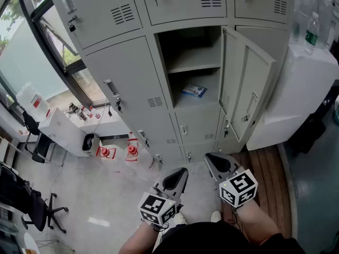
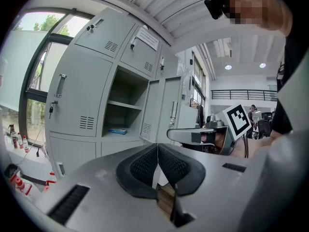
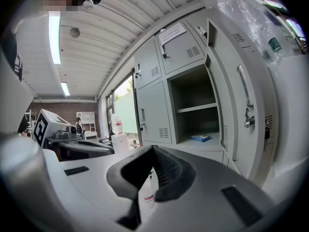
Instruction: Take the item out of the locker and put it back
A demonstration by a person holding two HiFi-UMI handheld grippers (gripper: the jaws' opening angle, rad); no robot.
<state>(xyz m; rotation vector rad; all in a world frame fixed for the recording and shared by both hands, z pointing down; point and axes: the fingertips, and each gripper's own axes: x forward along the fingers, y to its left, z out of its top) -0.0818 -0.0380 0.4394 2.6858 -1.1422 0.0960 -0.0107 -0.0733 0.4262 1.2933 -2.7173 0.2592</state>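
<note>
A flat blue packet (image 1: 194,90) lies on the floor of the open locker compartment (image 1: 186,62), under its inner shelf. The same packet (image 2: 118,131) shows in the left gripper view, and the packet (image 3: 200,138) in the right gripper view too. The locker door (image 1: 246,89) stands swung open to the right. My left gripper (image 1: 177,178) is held low in front of the lockers, well short of the opening, jaws shut with nothing between them. My right gripper (image 1: 214,163) hovers beside it, its pads meeting at the tips, empty.
Closed locker doors (image 1: 127,83) surround the open one. A white cabinet (image 1: 302,89) with a water bottle (image 1: 313,30) stands right of the door. Red-and-white bottles (image 1: 131,151) stand on the floor at the lockers' foot. A white desk (image 1: 63,131) and office chairs (image 1: 32,205) are at the left.
</note>
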